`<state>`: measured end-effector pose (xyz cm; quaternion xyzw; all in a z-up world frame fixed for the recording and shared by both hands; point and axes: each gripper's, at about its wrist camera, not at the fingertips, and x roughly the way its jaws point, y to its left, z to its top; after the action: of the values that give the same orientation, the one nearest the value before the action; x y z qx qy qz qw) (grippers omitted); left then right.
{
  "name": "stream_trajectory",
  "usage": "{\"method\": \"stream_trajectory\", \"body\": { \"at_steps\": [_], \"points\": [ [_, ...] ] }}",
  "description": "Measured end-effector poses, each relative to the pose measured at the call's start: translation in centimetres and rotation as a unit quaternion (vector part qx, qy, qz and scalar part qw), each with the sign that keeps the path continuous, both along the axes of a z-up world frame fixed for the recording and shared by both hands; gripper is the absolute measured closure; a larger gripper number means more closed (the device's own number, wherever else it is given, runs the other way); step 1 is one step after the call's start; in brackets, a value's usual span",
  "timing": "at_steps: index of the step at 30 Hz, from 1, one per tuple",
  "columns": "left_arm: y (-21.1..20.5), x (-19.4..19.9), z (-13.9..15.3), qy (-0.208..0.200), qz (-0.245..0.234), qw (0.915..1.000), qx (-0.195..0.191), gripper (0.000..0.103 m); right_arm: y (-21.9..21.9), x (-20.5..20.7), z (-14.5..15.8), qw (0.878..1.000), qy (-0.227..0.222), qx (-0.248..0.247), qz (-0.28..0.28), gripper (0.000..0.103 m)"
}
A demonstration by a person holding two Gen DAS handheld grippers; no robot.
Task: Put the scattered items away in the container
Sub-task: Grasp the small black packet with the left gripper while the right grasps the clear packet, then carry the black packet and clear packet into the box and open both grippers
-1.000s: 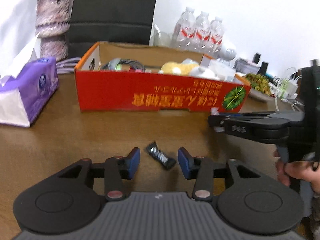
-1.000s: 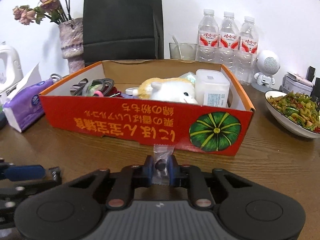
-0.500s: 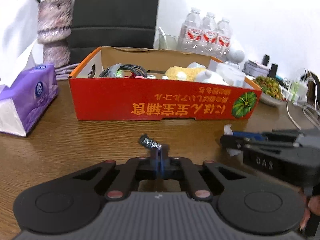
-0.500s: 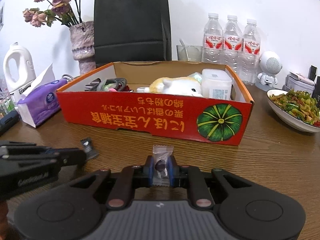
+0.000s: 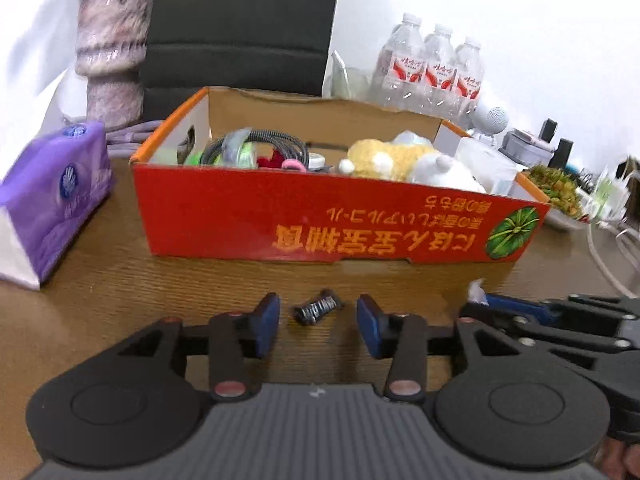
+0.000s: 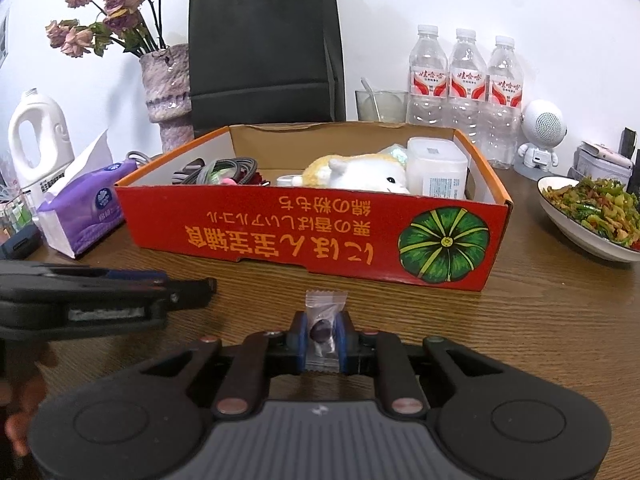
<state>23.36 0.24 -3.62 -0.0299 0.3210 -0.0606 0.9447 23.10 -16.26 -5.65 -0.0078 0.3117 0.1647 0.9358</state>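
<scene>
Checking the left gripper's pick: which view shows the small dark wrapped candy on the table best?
The left wrist view: the dark wrapped candy lies on the table between the open pads of the left gripper, untouched. In the right wrist view, the left gripper reaches in but that candy is hidden.

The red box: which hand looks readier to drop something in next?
The right. Its hand-held gripper already clamps a wrapped candy facing the red box; the left is open, its dark wrapper ungripped.

My left gripper (image 5: 318,326) pointed downward, its blue pads having just opened apart. My right gripper (image 6: 321,338) sat beside it, angled downward too, jaws clamped shut.
</scene>
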Motion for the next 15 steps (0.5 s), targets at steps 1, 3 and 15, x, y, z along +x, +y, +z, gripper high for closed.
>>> {"method": "stream_trajectory", "body": {
  "at_steps": [1, 3, 15],
  "points": [
    [-0.1, 0.1, -0.1, -0.003, -0.007, 0.9999, 0.007, 0.070, 0.0, 0.0, 0.0, 1.000, 0.002, 0.002, 0.001, 0.089],
    [-0.2, 0.2, -0.2, -0.006, -0.015, 0.9996, 0.022, 0.085, -0.1, 0.1, 0.0, 1.000, 0.004, 0.005, 0.002, 0.089],
    [0.8, -0.9, 0.0, -0.018, -0.024, 0.9995, 0.014, 0.088, -0.3, -0.1, 0.0, 1.000, 0.002, 0.017, 0.003, 0.089]
  ]
}}
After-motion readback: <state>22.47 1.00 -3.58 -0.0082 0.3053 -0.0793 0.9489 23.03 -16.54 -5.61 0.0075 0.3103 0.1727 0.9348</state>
